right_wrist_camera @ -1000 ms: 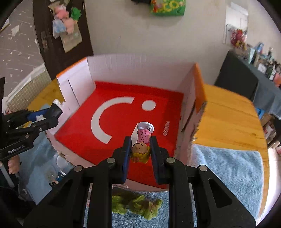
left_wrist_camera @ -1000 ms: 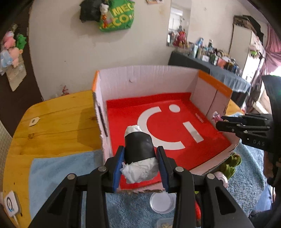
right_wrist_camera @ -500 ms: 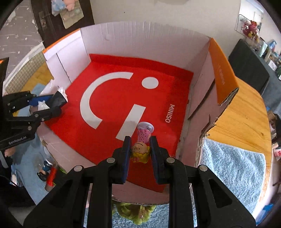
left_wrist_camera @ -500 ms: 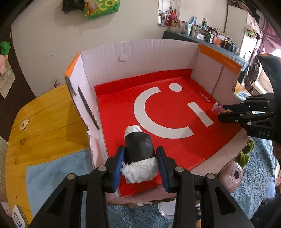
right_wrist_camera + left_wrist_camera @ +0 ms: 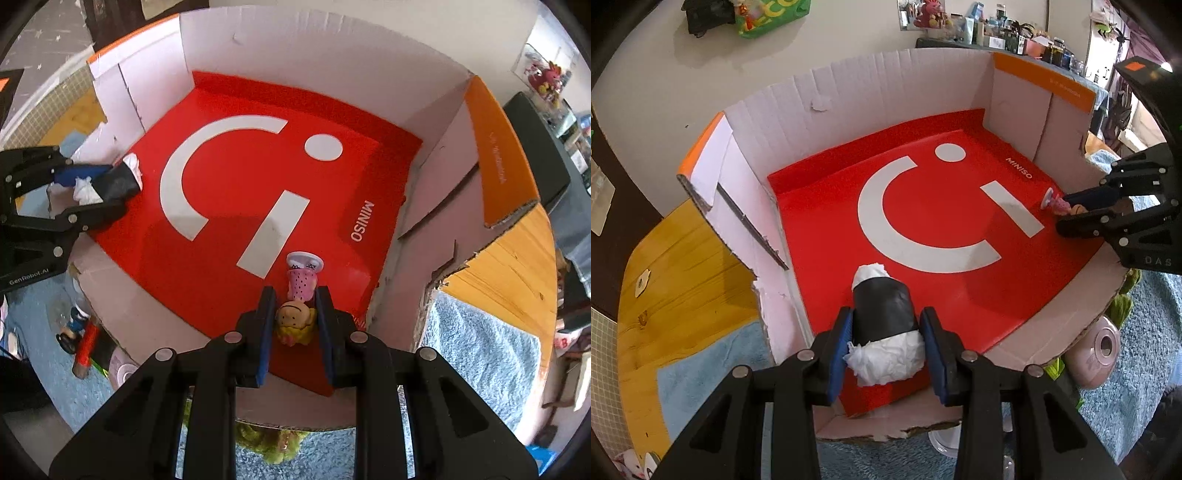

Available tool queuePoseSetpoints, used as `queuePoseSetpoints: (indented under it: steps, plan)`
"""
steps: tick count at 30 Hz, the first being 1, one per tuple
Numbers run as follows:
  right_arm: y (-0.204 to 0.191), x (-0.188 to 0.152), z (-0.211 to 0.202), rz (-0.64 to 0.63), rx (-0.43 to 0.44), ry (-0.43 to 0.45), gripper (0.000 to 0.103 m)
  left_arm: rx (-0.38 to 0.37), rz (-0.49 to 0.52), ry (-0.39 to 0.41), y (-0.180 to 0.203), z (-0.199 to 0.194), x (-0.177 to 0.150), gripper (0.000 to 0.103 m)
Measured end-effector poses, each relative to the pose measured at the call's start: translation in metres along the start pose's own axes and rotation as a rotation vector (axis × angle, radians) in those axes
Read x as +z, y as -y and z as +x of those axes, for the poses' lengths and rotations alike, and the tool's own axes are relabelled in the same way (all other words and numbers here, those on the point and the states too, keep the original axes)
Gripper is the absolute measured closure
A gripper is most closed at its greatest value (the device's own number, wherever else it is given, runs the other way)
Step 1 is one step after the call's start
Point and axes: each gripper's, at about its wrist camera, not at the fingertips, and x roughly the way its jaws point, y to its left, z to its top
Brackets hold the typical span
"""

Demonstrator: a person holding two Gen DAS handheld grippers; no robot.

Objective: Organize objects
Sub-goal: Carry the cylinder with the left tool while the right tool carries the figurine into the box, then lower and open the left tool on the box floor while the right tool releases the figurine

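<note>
An open cardboard box (image 5: 886, 85) (image 5: 369, 55) with a red floor fills both views. My left gripper (image 5: 886, 325) is shut on a black roll stuffed with white paper (image 5: 882, 314), held over the box's near left corner. In the right wrist view that roll (image 5: 118, 181) shows at the left, in the left gripper (image 5: 107, 188). My right gripper (image 5: 293, 314) is shut on a small figurine in a pink dress (image 5: 297, 306), head toward the camera, low over the red floor near the right wall. The same figurine (image 5: 1058, 203) shows in the left wrist view, in the right gripper (image 5: 1067, 210).
The box stands on a blue towel (image 5: 701, 369) over a wooden table (image 5: 676, 258). In front of it lie a green plush (image 5: 269, 446), a pink round object (image 5: 1097, 350), a clear lid (image 5: 942, 439) and a small figure with a red piece (image 5: 79, 339).
Both grippers have tilted further down over the box and come closer to its red floor, each still holding its object. The box now fills more of both views.
</note>
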Motion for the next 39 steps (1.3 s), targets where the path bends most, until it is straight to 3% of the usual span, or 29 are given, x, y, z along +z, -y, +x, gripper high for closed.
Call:
queuePoseSetpoints:
  steps: [24,36,39]
  plan:
    - [0.012,-0.026,-0.027,0.007,-0.016,-0.01,0.081,-0.006,0.0,0.001,0.0,-0.001,-0.002,0.063]
    - [0.023,-0.045,-0.048,0.02,-0.017,0.001,0.08,-0.02,-0.007,0.004,0.001,0.0,0.001,0.055]
    - [0.027,-0.05,-0.055,0.027,-0.01,0.01,0.074,-0.027,-0.008,0.008,0.002,-0.001,0.002,0.053]
